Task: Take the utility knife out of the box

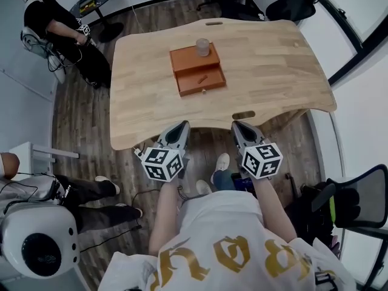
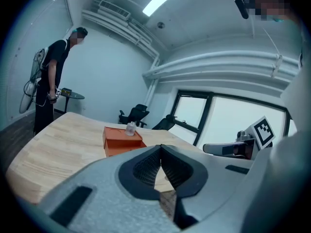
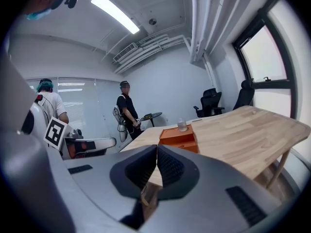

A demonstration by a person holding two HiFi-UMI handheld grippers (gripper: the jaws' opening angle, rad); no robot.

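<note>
In the head view, a pale wooden counter (image 1: 273,71) carries a flat orange box (image 1: 195,65) a little towards its far edge, about midway between the left and right edges. The box's shallow drawer (image 1: 200,80) is pulled open towards the near edge. Inside it lies the small reddish-brown utility knife (image 1: 203,78), touched by nothing. A small clear glass jar (image 1: 202,46) stands upright on the box's lid. The grey left claw (image 1: 180,127) and the grey right claw (image 1: 240,126) hover side by side just off the counter's near edge, well apart from the box. In the left gripper view, the left claw (image 2: 160,148) has its jaws pressed together with nothing between them. The box (image 2: 121,141) and jar (image 2: 130,128) show beyond it on the counter, and the right claw (image 2: 208,148) juts in from the right. In the right gripper view, the right claw (image 3: 156,147) also has its jaws together and empty. The box (image 3: 179,137), topped by the jar (image 3: 181,125), sits farther along the counter.
</note>
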